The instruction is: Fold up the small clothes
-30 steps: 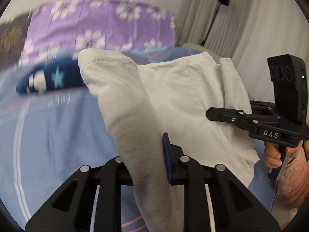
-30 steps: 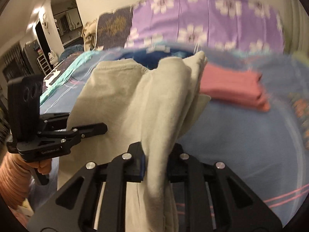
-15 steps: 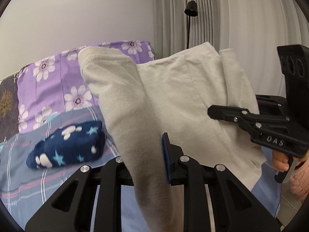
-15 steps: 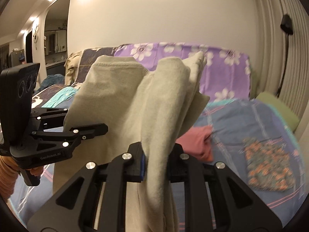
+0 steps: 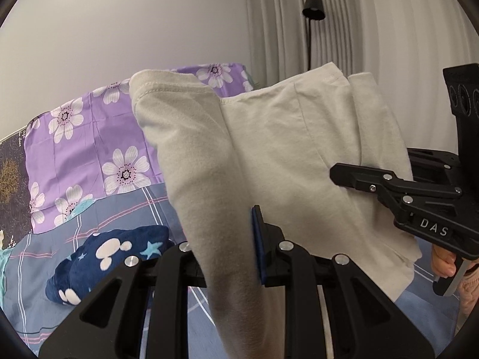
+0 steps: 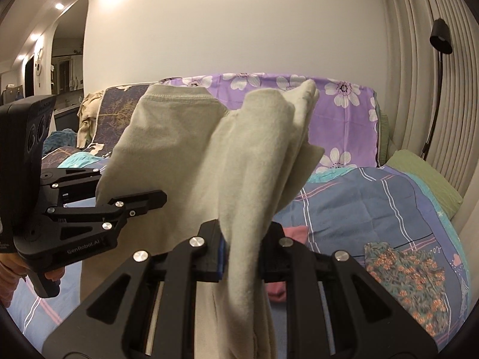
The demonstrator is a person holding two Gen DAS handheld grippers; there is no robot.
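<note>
A beige garment [image 5: 284, 149] hangs in the air between both grippers, above the bed. My left gripper [image 5: 227, 248] is shut on one side of it; the cloth hides the left finger. My right gripper [image 6: 239, 248] is shut on the other side, where the fabric bunches in folds [image 6: 263, 149]. The right gripper also shows in the left wrist view [image 5: 398, 185], clamped on the far edge. The left gripper shows in the right wrist view [image 6: 98, 209], clamped on the cloth's left edge.
The bed has a blue striped quilt [image 6: 374, 209] and a purple flowered cover [image 5: 89, 149] behind. A navy star-print garment [image 5: 107, 260], a folded pink garment [image 6: 287, 239] and a floral-print cloth [image 6: 410, 275] lie on the quilt. A green pillow [image 6: 425, 176], a black lamp [image 6: 440, 36] and curtains stand at right.
Both grippers have lifted and tilted upward with the beige garment held between them; the views rose from the quilt to the wall. The grip on the cloth is unchanged.
</note>
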